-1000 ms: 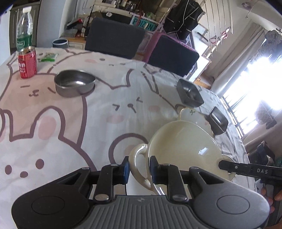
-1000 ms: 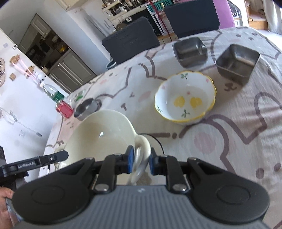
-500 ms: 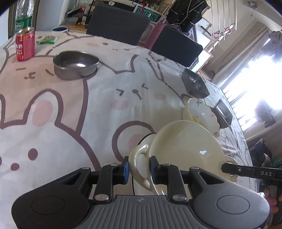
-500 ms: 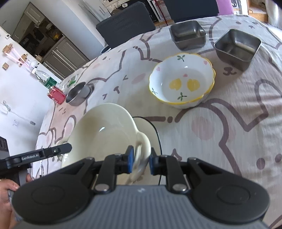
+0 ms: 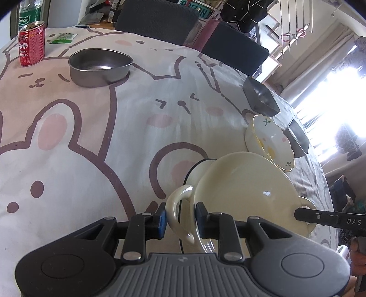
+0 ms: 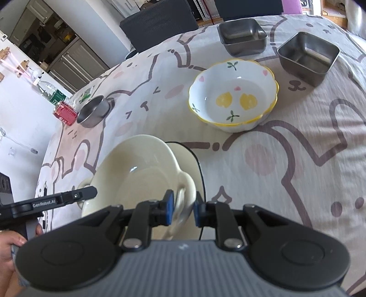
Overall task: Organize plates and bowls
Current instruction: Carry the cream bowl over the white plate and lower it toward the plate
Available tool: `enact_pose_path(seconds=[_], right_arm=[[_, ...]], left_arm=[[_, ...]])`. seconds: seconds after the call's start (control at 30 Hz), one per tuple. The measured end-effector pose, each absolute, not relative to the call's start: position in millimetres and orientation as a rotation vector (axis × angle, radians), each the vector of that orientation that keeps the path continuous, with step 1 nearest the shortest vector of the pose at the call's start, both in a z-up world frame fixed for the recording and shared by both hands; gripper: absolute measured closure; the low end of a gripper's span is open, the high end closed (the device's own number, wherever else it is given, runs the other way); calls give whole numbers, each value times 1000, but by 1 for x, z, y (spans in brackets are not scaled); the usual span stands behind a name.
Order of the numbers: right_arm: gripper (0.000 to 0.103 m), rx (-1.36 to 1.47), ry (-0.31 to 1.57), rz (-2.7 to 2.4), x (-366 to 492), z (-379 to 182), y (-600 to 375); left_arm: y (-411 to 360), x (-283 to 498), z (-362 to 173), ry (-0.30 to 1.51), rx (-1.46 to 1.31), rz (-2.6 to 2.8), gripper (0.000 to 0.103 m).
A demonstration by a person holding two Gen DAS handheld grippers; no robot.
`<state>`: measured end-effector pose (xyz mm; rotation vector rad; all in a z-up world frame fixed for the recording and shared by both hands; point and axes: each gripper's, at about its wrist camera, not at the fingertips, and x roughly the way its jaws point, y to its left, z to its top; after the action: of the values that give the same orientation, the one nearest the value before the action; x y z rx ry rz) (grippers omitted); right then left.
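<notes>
From the left wrist, the left gripper (image 5: 180,220) has its jaws set either side of the near loop handle of the cream two-handled bowl (image 5: 242,189); the jaws have just been easing open a touch, the handle sits between the blue pads, and whether they still press on it cannot be told here. The bowl sits low over the bunny-print tablecloth (image 5: 96,146) of the table, above a pale round thing with a dark rim that only peeks out from under it. Across the bowl the right gripper (image 5: 307,216) reaches in at the far handle. Just beyond sits the flower-painted bowl (image 5: 267,141), with two square steel dishes behind it, the farther one (image 5: 260,96) and the nearer one (image 5: 297,139) beside the painted bowl. Far off stand a round steel bowl (image 5: 100,66), a red drink can (image 5: 31,43) and a green-labelled bottle (image 5: 28,13). Over to the right wrist: the right gripper's (image 6: 184,209) jaws stand narrow around the other loop handle of the cream bowl (image 6: 137,173), pads close on it. The left gripper's black finger (image 6: 68,198) comes in from the left, a hand (image 6: 13,242) behind it. The painted bowl (image 6: 233,98) lies ahead, well apart from the cream one, and the two steel dishes (image 6: 242,36) (image 6: 308,57) lie past it.
</notes>
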<state>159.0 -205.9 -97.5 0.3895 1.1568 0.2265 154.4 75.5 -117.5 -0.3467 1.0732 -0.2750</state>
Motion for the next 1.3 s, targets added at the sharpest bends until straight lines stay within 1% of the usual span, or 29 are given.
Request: enact_pose_path(seconds=[0.87,1.3], right_arm=[[81,337,1202,215,167,-106,-195],[77,257,1232,213,168,-114,-191]], left_arm=[[72,157,-126,1093,-290,-272,73],[65,155,-121,1097,-235,-299,74]])
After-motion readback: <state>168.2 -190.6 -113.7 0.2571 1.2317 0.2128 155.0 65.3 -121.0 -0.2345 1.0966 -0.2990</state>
